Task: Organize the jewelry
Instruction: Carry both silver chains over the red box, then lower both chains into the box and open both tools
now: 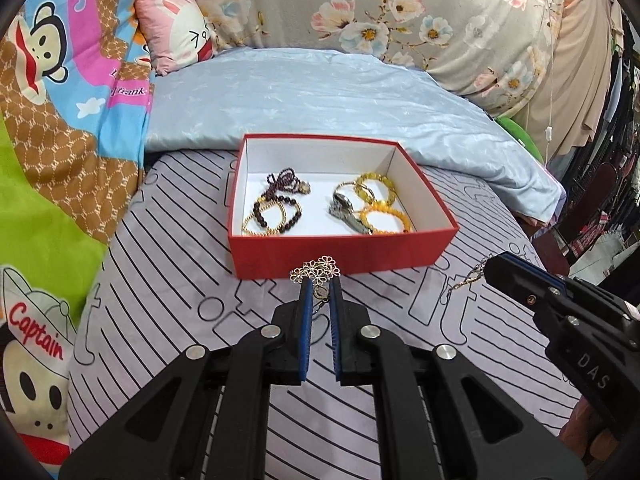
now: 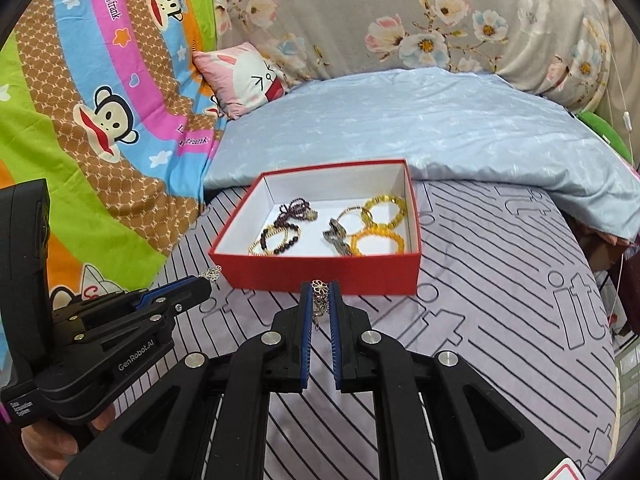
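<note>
A red box (image 1: 344, 258), open-topped with a white interior, is seen on the striped lilac sheet (image 1: 160, 280); all places below are given from this box.

Inside the box, toward its left wall, dark beaded bracelets (image 1: 280, 208) are lying with a thin gold bangle (image 1: 256, 226). Toward its right wall, yellow beaded bracelets (image 1: 378, 204) are grouped, with a silver metal piece (image 1: 346, 210) touching them on their left.

Just in front of the box's near wall, the left gripper (image 1: 320, 280) is held with its jaws pressed nearly together, pinching one end of a gold flower chain (image 1: 316, 270); the flower links protrude above the tips. In front of the box and to its right in the left wrist view, the right gripper (image 2: 321, 290) is likewise nearly closed, and another part of the flower chain is pinched there; whether both ends belong to one piece cannot be told.

Behind the box, a pale blue quilt (image 1: 320, 96) is folded. A pink cushion (image 1: 176, 32) is seen further back left, a cartoon monkey blanket (image 1: 60, 100) to the left.
</note>
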Available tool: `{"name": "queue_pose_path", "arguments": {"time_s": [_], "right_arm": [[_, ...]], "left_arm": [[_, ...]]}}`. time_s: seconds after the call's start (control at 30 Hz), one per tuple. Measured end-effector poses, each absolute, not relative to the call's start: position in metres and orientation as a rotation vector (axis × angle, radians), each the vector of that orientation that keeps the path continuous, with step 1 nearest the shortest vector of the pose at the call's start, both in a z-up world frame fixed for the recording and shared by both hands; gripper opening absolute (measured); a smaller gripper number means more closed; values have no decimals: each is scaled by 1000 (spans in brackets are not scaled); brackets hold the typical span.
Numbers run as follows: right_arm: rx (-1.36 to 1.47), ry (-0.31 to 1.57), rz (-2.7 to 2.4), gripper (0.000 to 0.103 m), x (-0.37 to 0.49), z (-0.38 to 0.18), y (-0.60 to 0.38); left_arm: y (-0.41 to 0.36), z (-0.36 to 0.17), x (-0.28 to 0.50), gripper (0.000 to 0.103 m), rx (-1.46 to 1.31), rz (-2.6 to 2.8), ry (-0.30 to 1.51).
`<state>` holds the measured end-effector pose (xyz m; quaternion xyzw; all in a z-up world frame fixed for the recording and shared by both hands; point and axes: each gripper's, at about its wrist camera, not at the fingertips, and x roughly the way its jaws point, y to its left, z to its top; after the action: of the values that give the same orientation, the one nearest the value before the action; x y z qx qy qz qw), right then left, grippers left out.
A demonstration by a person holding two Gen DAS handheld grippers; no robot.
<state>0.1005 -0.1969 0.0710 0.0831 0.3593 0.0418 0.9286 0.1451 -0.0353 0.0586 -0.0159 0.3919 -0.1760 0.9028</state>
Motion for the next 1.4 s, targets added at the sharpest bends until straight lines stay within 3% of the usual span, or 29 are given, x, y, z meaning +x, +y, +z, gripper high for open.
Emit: {"name": "queue_pose_path", "arguments": {"time_s": [0.87, 1.4], "right_arm": [[144, 695, 141, 7, 159, 98, -178], [138, 712, 127, 7, 228, 88, -187]], "left_arm": [[-45, 99, 197, 7, -14, -356, 710], [-63, 80, 262, 7, 5, -339, 741]]}}
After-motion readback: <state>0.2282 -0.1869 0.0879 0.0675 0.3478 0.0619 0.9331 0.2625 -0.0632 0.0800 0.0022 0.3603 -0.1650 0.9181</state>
